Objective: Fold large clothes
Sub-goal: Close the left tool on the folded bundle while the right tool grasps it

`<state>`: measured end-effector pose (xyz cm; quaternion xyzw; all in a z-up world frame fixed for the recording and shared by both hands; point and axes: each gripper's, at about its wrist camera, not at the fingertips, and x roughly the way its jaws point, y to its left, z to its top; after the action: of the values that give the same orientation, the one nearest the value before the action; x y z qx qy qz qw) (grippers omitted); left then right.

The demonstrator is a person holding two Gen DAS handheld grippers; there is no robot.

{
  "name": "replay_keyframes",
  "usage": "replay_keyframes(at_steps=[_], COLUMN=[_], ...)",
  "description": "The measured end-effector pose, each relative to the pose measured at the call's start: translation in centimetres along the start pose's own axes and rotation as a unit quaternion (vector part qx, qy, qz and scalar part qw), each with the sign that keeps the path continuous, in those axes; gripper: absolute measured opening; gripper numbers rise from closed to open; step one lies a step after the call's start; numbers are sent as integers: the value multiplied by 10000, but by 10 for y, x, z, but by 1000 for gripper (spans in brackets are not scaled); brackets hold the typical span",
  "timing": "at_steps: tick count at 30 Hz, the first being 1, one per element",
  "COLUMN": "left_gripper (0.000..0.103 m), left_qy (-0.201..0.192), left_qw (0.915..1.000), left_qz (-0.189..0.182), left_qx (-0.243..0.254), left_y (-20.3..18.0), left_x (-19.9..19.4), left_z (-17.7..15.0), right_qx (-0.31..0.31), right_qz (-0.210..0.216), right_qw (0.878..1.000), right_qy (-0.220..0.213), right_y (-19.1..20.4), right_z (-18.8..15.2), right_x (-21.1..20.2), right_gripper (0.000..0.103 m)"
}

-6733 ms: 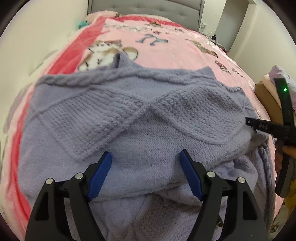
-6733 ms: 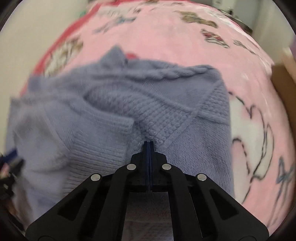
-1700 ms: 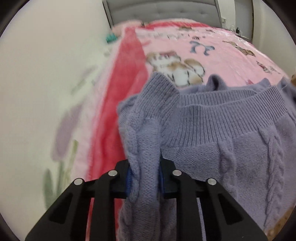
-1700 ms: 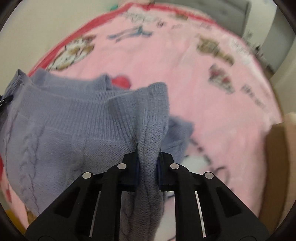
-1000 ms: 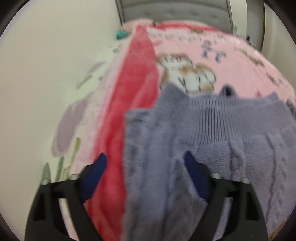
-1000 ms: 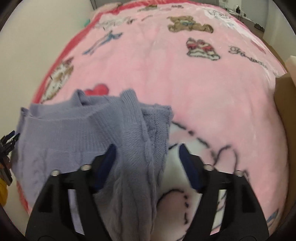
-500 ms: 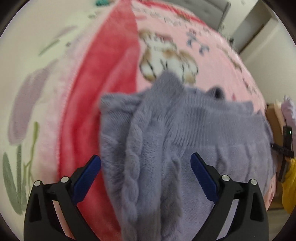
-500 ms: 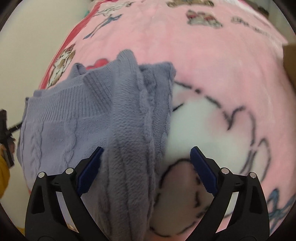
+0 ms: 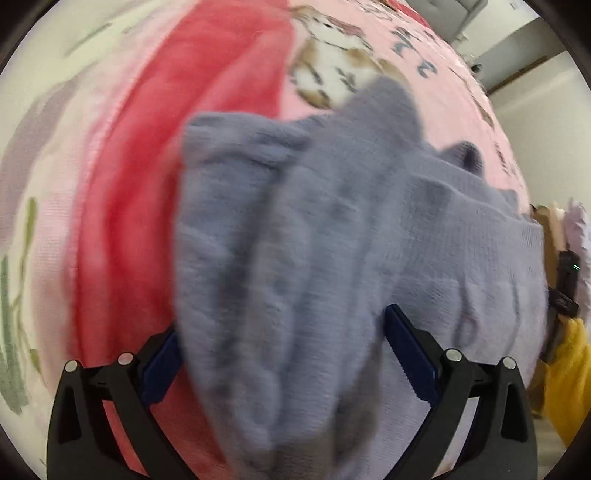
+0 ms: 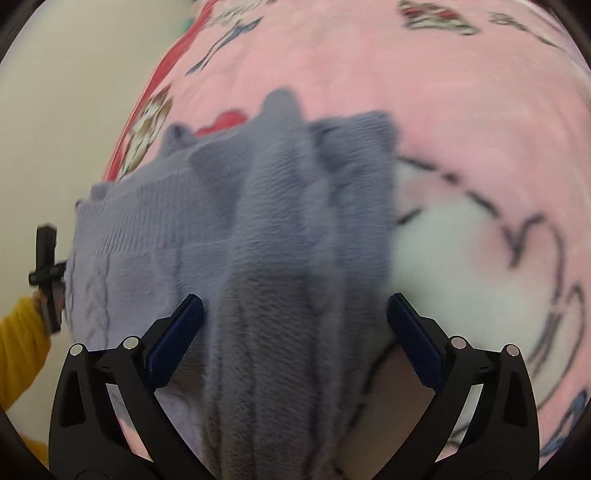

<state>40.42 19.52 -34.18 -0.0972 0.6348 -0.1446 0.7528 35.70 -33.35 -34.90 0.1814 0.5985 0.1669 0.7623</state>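
Lavender knit: we see the folded sweater (image 9: 332, 258) on the pink blanket (image 10: 461, 110), a thick side fold running ahead between each pair of fingers.
Left gripper (image 9: 284, 354): we hold it spread, gripping nothing.
Right gripper (image 10: 295, 339): spread likewise.
Long axis: across, from one gripper to the other.

A home bedroom. A bed fills both views, covered by a plush pink blanket (image 9: 443, 92) printed with cartoon bears and lettering, with a red border (image 9: 147, 184) at the left of the left wrist frame. A grey upholstered headboard (image 9: 448, 11) shows at the top right, with plain pale walls (image 10: 66, 110) beside the bed.
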Motion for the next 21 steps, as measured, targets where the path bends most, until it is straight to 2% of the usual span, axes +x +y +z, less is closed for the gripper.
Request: replay_keyframes(at_steps=[4,9,13,16,19,20,21], left_gripper=[98,98,98,99,99,99,98], left_qy=[27,3,-103,-175,11,108,177], left_qw=[9990,9987,9979,9982,9986,9981,9974], left_qz=[286,442,592,552,525,589,671], left_qx=[334,240,237,122,-117,-150,-180], left_y=[-15,-19,-25,-25,-20,-21,-23], left_x=[7,11,15,17,18,20,21], left_z=[-2,0,-2,-9,-12,-10,-9], right_qx=[-139,-141,-98,-91,111,134,162], right_qz=[-338,-710,-851,-892,-996,-1030,-1050], right_qw=[9990,9967,9957,9944,9925,9920,9919], right_qy=[249,380,356,567,700,720,699], right_y=[9,21,27,26,29,32,36], right_z=[7,11,13,15,19,20,20], right_x=[18,25,29,29,36,38,38], right_gripper=[96,96,96,96,96,92,82])
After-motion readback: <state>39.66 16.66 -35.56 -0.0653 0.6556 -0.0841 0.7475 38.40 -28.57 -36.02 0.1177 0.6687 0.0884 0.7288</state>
